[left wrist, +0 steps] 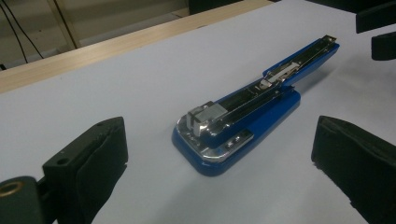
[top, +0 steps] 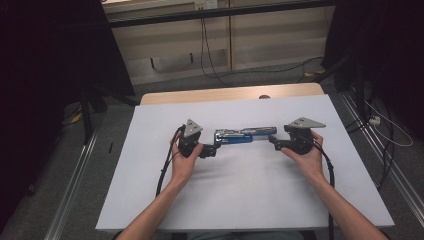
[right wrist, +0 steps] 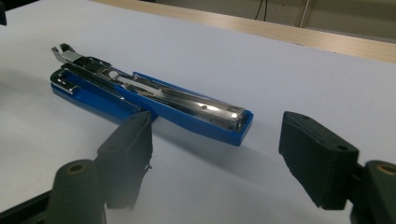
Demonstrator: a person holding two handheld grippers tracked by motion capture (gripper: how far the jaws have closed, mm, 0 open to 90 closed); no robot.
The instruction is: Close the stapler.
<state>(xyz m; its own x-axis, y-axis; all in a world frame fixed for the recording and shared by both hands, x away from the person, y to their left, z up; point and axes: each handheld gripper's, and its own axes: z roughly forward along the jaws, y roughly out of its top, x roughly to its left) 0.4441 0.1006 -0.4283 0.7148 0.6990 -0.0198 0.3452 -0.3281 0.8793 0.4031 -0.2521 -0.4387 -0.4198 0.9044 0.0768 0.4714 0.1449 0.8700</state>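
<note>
White sheet-covered table (top: pixel 240 200) in a dim room, cables on the floor behind.
A blue-and-chrome metal stapler (top: pixel 245 135), swung open flat, is flanked by the left gripper (top: pixel 212 150) and right gripper (top: pixel 272 141), both with jaws apart, nothing clamped.

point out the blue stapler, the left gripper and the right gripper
blue stapler (left wrist: pixel 247 109), left gripper view, on its opened metal top
left gripper (top: pixel 212 151), high view, between its jaws
right gripper (top: pixel 274 142), high view, between its jaws

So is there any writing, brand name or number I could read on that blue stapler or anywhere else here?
None can be read.
The opened blue and chrome stapler on the white table sheet shows no legible word, brand or number.
The black padded left gripper and right gripper bear no readable marks either.
</note>
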